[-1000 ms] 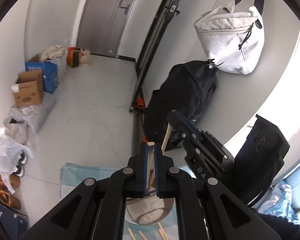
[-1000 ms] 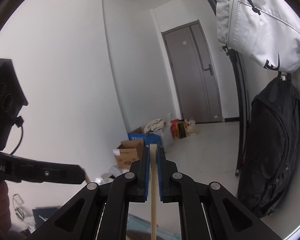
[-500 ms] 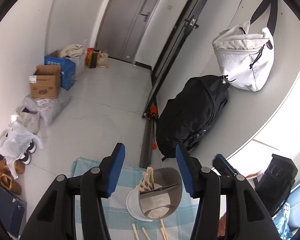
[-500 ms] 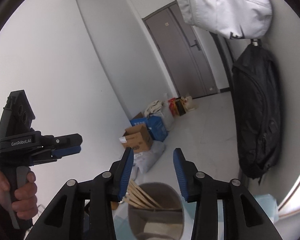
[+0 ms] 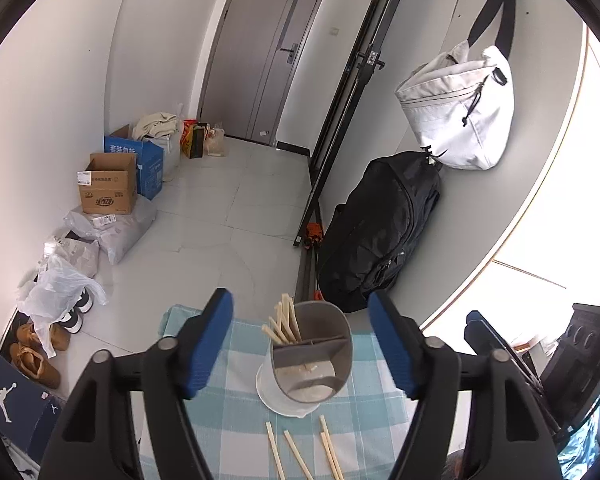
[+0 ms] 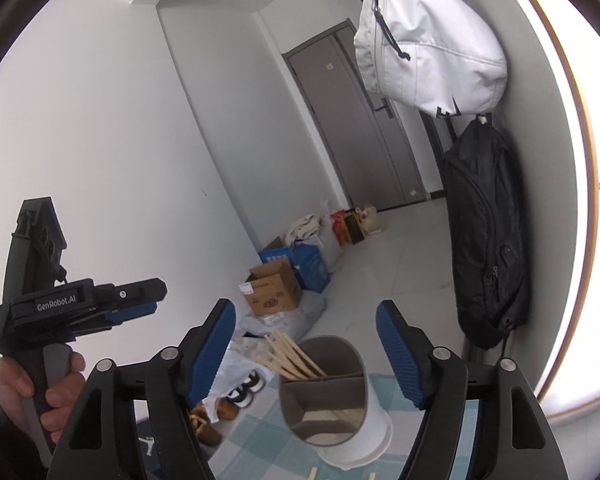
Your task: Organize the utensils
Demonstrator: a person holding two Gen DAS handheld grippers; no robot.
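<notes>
On the checked surface (image 5: 228, 408), loose chopsticks (image 5: 296, 454) are lying lengthwise below the left gripper (image 5: 300, 344), nearer it than the right gripper (image 6: 306, 350), both opening empty.

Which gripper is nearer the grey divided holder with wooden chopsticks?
Right, probably. The right gripper hovers just behind and above the grey divided holder; the left gripper stands off to its left. Both jaws are opening, empty.

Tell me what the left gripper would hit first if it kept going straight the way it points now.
Most likely the grey utensil holder with chopsticks in it: it sits centred ahead between the opening, empty jaws of the left gripper. Depth is unclear, so it might pass over the rim.
</notes>
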